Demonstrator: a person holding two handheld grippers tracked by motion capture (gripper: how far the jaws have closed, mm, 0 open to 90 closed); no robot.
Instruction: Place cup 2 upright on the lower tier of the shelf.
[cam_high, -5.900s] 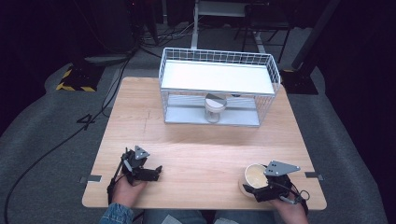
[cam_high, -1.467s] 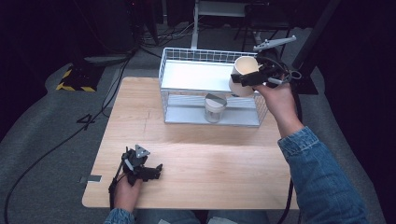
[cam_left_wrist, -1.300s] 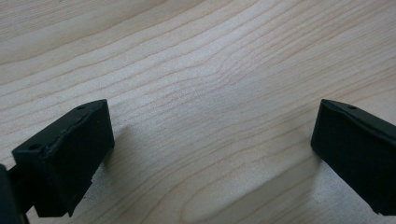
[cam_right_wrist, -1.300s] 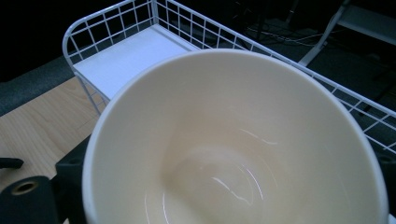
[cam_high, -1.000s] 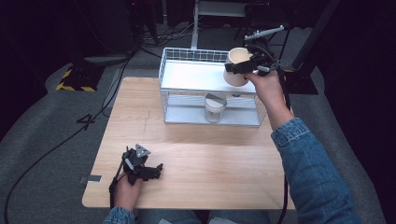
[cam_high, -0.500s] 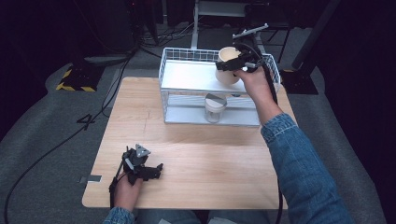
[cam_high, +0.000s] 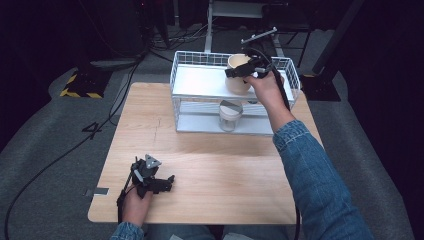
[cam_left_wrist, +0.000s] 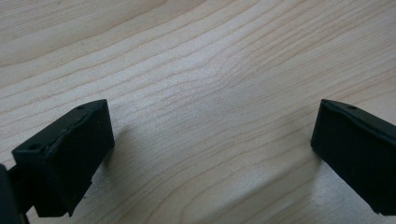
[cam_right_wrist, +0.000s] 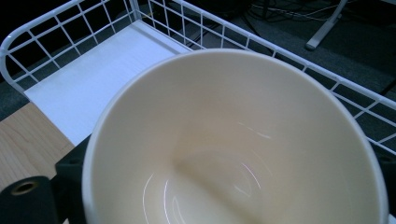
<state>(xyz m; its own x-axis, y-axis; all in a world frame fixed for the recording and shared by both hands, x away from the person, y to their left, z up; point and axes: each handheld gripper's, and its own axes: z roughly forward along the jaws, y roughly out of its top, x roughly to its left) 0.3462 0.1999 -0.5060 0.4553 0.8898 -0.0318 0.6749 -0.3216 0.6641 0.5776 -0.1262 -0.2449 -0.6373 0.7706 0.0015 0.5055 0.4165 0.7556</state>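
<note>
While the right gripper (cam_high: 243, 70) squeezes one big cream cup (cam_high: 237, 74) over the white wire rack (cam_high: 197, 82), one small cup (cam_high: 230, 114) sits below. The left gripper (cam_high: 159, 183) rests open on the wooden table (cam_high: 215, 165).

The high view is looking forward and down from above the person's side, taking in the whole bench (cam_high: 210, 165) and the white wire rack (cam_high: 200, 82) at its far edge. The left gripper view is riding on the left tool (cam_high: 150, 179) and facing almost straight down, very near the bench's wood grain (cam_left_wrist: 210, 93). The right gripper view is sitting close over the cream cup (cam_right_wrist: 233, 140) and sharing the rack's top shelf (cam_right_wrist: 98, 79) with the high view.
</note>
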